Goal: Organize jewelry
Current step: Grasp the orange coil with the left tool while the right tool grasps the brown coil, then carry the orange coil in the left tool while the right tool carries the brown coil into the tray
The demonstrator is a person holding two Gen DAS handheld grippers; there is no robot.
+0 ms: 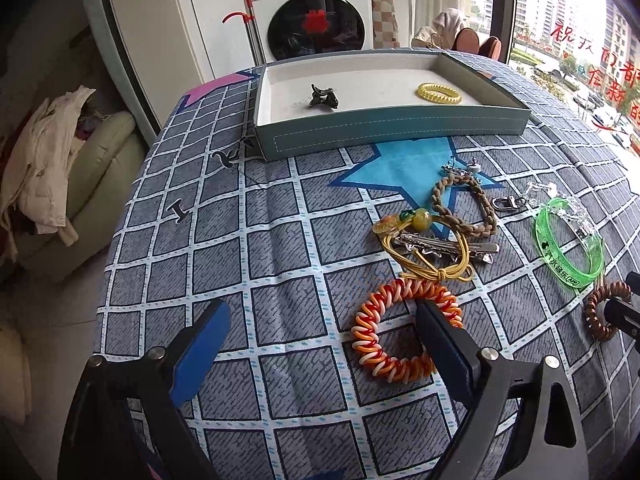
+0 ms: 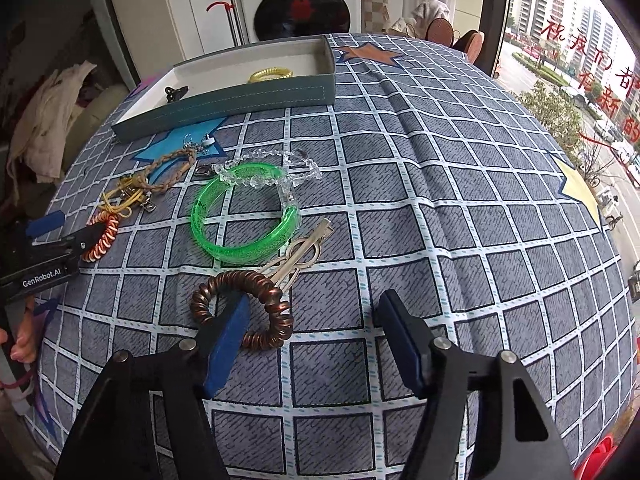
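A teal tray (image 1: 384,136) at the back of the table holds a black claw clip (image 1: 322,96) and a yellow coil hair tie (image 1: 439,93). Loose pieces lie on the checked cloth in front. My left gripper (image 1: 320,328) is open; its right finger sits inside the orange-white coil hair tie (image 1: 374,344). My right gripper (image 2: 312,320) is open; its left finger sits inside the brown coil hair tie (image 2: 276,304). A green bangle (image 2: 208,224), a clear bead bracelet (image 2: 264,176), a braided brown cord (image 1: 480,216) and a yellow elastic with beads (image 1: 424,240) lie between.
Keys on a ring (image 2: 304,252) lie beside the brown coil. Silver hair clips (image 1: 448,248) lie under the yellow elastic. A washing machine (image 1: 312,12) stands behind the table, a sofa with clothes (image 1: 60,184) to the left, a window (image 2: 580,80) to the right.
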